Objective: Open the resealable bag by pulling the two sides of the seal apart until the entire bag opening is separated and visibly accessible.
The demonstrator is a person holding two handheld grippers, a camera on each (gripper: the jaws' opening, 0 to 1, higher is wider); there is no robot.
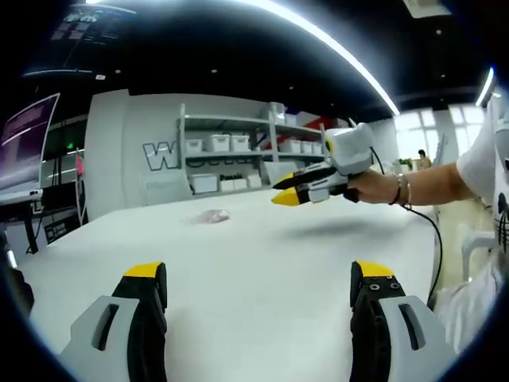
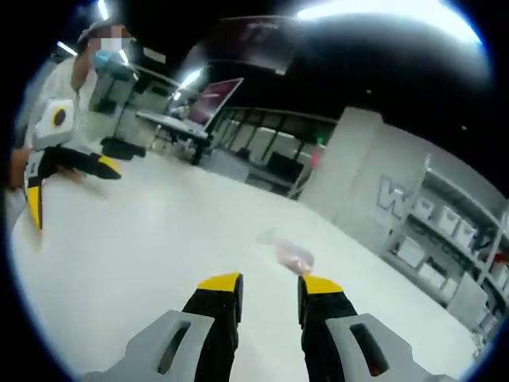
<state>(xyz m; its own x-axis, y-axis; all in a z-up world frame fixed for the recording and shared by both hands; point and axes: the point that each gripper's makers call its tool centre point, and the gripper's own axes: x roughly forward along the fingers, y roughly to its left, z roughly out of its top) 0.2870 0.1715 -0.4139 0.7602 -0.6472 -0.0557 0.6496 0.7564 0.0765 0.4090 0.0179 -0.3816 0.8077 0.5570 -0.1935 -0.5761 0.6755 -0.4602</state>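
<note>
The left gripper [image 1: 258,288] has matte grey fingers capped in yellow, spread wide apart over a smooth white worktop [image 1: 262,263], holding nothing. Far across it lies the resealable bag [image 1: 213,216], small, clear, crinkled plastic, pinkish inside, alone on the surface. Behind it, grey shelving [image 1: 238,151] carries white bins beside large lettering starting "W". At right, the right gripper [image 1: 288,196] hovers, its fingers nearly together and empty.

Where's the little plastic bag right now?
The bag lies alone on the white table, just beyond the right gripper, untouched.
</note>
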